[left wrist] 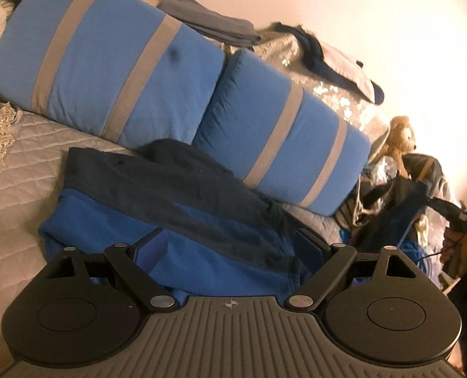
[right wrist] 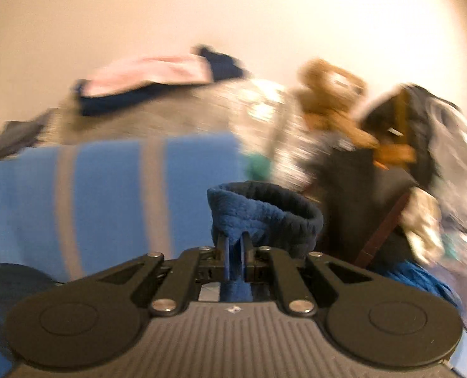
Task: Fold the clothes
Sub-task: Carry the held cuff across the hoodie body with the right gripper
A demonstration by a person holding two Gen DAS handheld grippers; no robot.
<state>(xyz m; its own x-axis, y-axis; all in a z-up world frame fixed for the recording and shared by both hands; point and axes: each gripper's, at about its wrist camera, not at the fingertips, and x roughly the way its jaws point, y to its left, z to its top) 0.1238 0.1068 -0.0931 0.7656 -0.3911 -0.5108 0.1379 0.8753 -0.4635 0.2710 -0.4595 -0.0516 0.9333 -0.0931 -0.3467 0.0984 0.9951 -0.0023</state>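
Between the wide-spread fingers of the left gripper (left wrist: pixel 233 245), tilted downward, lies the blue fleece garment (left wrist: pixel 176 214) on the quilted bed (left wrist: pixel 19 173) — untouched by the pads. Beyond it lean two striped blue pillows (left wrist: pixel 113 72). Right gripper (right wrist: pixel 235 252) — clamped on the garment's ribbed cuff (right wrist: pixel 264 211), one teddy bear (right wrist: pixel 331 94) ahead.

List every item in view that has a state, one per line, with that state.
Left claw: open, over the garment.
Right claw: shut on the ribbed cuff.
Blue and navy garment: rumpled on the bed, not folded.
Striped pillows: lying end to end.
Grey clothes: folded, stacked.
Teddy bear: propped upright.
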